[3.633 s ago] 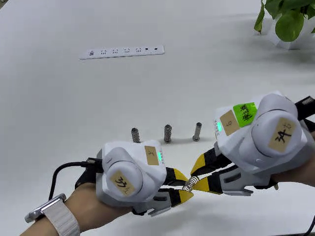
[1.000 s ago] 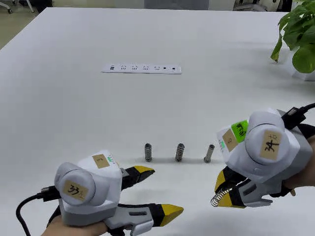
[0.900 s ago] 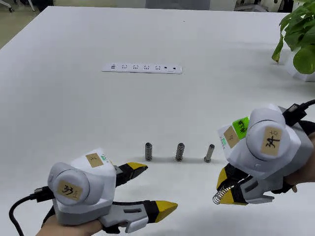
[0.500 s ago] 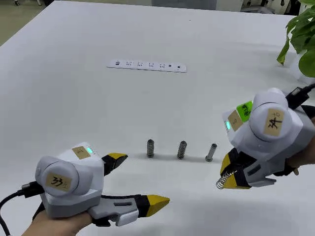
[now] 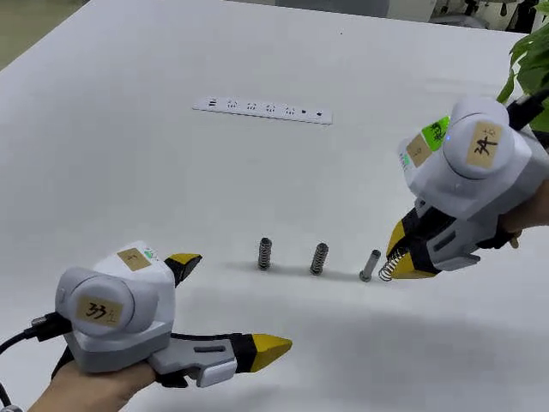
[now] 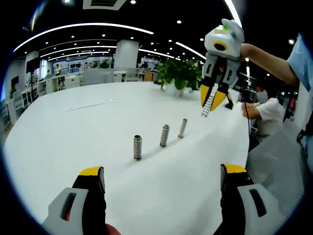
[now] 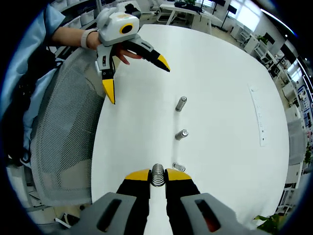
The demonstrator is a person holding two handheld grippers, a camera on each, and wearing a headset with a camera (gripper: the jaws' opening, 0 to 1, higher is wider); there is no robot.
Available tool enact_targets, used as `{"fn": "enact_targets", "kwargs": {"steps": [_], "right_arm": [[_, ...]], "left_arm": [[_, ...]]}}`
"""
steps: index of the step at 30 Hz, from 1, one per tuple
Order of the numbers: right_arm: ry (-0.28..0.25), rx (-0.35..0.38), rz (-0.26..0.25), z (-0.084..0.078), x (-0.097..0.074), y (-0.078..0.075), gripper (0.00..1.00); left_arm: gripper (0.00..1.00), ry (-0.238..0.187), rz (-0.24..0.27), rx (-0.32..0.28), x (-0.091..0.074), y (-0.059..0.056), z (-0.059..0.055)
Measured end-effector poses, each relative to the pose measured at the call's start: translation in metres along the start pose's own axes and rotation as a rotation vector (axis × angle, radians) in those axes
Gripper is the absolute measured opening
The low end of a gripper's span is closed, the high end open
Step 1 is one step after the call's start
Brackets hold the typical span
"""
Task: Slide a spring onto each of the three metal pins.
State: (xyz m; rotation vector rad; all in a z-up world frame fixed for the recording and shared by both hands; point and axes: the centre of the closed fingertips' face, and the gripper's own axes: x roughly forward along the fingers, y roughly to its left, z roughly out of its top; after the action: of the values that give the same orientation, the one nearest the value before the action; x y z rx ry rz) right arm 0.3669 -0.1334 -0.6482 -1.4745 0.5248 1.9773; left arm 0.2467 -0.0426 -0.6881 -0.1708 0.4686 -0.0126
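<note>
Spring (image 5: 390, 266), a coiled wire, is clamped in the yellow-tipped fingers of the right gripper (image 5: 401, 260), at three o'clock of the one bare cylindrical pin (image 5: 370, 265). Two pins (image 5: 265, 253) (image 5: 319, 258) wear springs. The left gripper (image 5: 227, 305) has its fingers spread wide.

Big white desk (image 5: 129, 172), mostly bare. A white power strip (image 5: 262, 109) lies flat toward the far side. Closer in, three small metal pins stand in a row, well apart from the strip. The left pin (image 5: 264, 253) and middle pin (image 5: 319, 258) each wear a spring (image 6: 137, 148); the right pin (image 5: 370, 265) is bare. There's a leafy plant (image 5: 533, 51) at the far right edge.
</note>
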Motion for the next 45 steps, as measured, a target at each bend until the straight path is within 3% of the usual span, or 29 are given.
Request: {"fn": "enact_targets", "kwargs": {"steps": [11, 20, 45], "right_arm": [[0.056, -0.03, 0.004, -0.007, 0.001, -0.022, 0.12], [0.124, -0.061, 0.018, -0.016, 0.013, -0.04, 0.12], [0.168, -0.105, 0.042, -0.016, 0.028, -0.041, 0.12]], "left_arm": [[1.0, -0.004, -0.003, -0.005, -0.001, -0.002, 0.0], [1.0, -0.005, -0.004, -0.018, -0.002, 0.0, -0.002], [1.0, 0.014, -0.024, -0.039, 0.001, 0.0, -0.008]]}}
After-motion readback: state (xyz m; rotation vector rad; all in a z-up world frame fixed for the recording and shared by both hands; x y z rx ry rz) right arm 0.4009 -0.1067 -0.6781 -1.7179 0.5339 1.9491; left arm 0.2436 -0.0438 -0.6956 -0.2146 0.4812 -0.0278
